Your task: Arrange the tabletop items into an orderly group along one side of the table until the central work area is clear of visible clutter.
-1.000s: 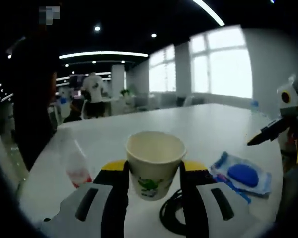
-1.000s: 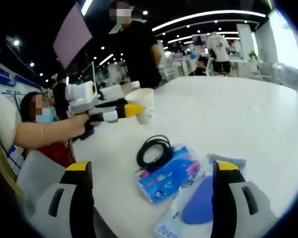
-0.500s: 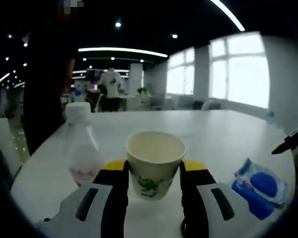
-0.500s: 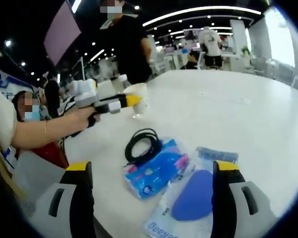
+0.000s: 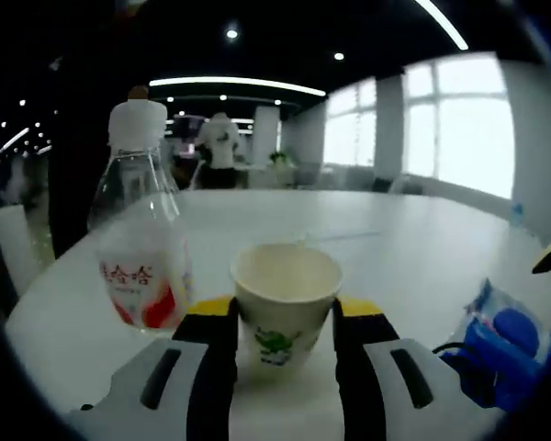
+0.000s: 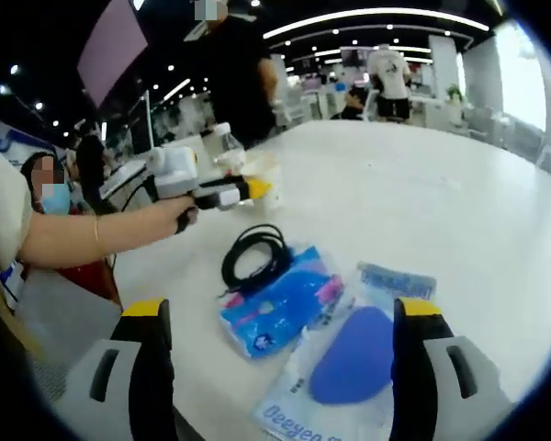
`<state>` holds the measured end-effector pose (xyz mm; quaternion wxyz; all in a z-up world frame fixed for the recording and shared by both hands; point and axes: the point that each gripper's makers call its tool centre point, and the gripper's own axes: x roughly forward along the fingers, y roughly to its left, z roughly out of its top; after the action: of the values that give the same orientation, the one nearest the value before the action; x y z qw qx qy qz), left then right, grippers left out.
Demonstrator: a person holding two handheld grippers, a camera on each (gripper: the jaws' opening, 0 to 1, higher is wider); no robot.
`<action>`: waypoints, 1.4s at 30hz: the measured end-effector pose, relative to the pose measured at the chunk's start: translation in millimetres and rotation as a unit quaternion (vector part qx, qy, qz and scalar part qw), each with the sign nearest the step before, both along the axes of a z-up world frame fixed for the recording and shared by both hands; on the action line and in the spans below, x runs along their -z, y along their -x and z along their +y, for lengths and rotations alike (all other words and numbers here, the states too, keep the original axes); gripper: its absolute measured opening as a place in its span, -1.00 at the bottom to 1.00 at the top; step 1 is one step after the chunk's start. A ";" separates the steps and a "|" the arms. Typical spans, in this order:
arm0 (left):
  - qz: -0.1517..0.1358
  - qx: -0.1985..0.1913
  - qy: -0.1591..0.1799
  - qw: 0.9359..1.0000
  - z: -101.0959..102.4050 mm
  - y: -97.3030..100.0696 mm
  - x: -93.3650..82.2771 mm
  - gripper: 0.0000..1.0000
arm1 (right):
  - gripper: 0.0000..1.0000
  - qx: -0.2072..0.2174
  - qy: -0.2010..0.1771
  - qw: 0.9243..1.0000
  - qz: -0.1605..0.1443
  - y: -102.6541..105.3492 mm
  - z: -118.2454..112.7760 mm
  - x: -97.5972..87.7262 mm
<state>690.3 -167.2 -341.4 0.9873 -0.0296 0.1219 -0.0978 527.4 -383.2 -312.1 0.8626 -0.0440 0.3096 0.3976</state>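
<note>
The paper cup point(image 5: 286, 301) stands upright between the jaws of the left gripper point(image 5: 285, 322), which are closed against its sides just below the rim; the cup's long axis runs vertical, across the jaws. Just to its left, near the table's edge, stands a clear water bottle point(image 5: 140, 246) with a white cap and red label, close beside the cup but apparently not touching it. That gap is what the coming move turns on: judging from the task, the cup is likely to be set down next to the bottle, and the left gripper is already there.

In the right gripper view the left gripper point(image 6: 250, 190) reaches in from the left, holding the cup by the bottle at the far left of the white table point(image 6: 459, 202). Nearer the right gripper point(image 6: 280, 317), whose jaws stand wide apart and hold nothing, lie a coiled black cable point(image 6: 254, 256), a blue tissue pack point(image 6: 277, 299) touching the coil, and a clear pouch holding a blue pad point(image 6: 354, 354). These remain in the middle area, closest to the right gripper.
</note>
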 end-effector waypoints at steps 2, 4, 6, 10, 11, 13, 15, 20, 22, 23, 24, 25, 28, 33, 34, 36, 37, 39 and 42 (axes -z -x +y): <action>0.003 0.002 -0.002 1.000 0.0 -1.9 3.1 -0.24 | 0.99 -0.002 0.004 1.000 0.003 1.5 -0.3 2.4; 0.002 0.003 -0.006 1.000 0.2 -2.6 4.6 -0.24 | 0.99 -0.003 0.009 1.000 0.004 1.8 -1.4 3.8; -0.002 0.007 -0.013 1.000 -0.8 -3.2 3.8 -0.23 | 0.99 -0.002 0.010 1.000 0.003 0.9 -2.5 3.7; 0.000 0.007 -0.018 1.000 -1.8 -1.8 4.1 -0.22 | 0.99 0.005 0.009 1.000 0.003 -1.3 -4.5 3.0; 0.002 0.007 -0.014 1.000 -2.8 -0.6 4.1 -0.22 | 0.99 0.005 0.009 1.000 0.003 -1.4 -4.7 3.2; 0.007 0.005 -0.016 1.000 -2.3 0.7 5.9 -0.19 | 0.99 0.007 0.010 1.000 0.003 -1.6 -5.1 3.8; 0.011 0.005 -0.005 1.000 -3.5 2.5 6.8 -0.13 | 0.99 0.006 0.009 1.000 0.003 -1.6 -4.7 3.3; 0.020 0.011 -0.017 1.000 -6.8 10.7 5.9 0.09 | 0.99 0.005 0.003 1.000 0.000 -1.0 -2.8 0.7; 0.023 0.013 -0.016 1.000 -9.3 16.3 5.1 0.18 | 0.99 0.005 0.001 1.000 -0.001 -1.0 -2.3 -0.5; 0.030 0.026 -0.024 0.999 -12.7 20.7 6.9 0.19 | 0.99 0.004 0.000 1.000 -0.002 -1.2 -2.0 -1.6; 0.038 0.028 -0.029 0.998 -12.5 23.6 8.7 0.19 | 0.99 0.005 -0.004 1.000 -0.005 -1.4 -1.5 -3.7; 0.040 0.030 -0.027 0.998 -12.8 26.1 8.2 0.19 | 0.99 0.004 -0.006 1.000 -0.006 -1.3 -1.4 -5.0; 0.045 0.036 -0.029 0.998 -12.8 33.8 6.7 0.22 | 0.98 0.004 -0.008 1.000 -0.008 -1.2 -2.3 -6.4; 0.052 0.052 -0.033 0.997 -16.3 46.2 1.8 0.41 | 0.96 0.003 -0.019 1.000 -0.010 -0.1 -1.1 -10.3; 0.050 0.054 -0.038 0.997 -16.1 49.3 -0.9 0.48 | 0.96 0.003 -0.020 1.000 -0.010 0.1 -0.6 -10.8; 0.049 0.053 -0.041 0.997 -13.6 52.9 -4.8 0.59 | 0.96 0.001 -0.025 1.000 -0.010 0.4 1.4 -12.6; 0.054 0.057 -0.032 0.996 -12.2 54.2 -5.9 0.62 | 0.96 0.000 -0.028 1.000 -0.010 0.6 2.2 -13.5; 0.056 0.058 -0.024 0.996 -10.8 57.0 -8.1 0.68 | 0.96 0.001 -0.033 0.999 -0.010 0.7 3.6 -15.1; 0.054 0.064 -0.031 0.996 -11.8 65.1 -13.6 0.83 | 0.95 0.001 -0.043 0.999 -0.010 0.7 5.0 -18.3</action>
<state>625.3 -179.0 -327.8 0.9714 0.0041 0.1801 -0.1550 526.6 -378.2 -293.7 0.8670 -0.0102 0.2838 0.4094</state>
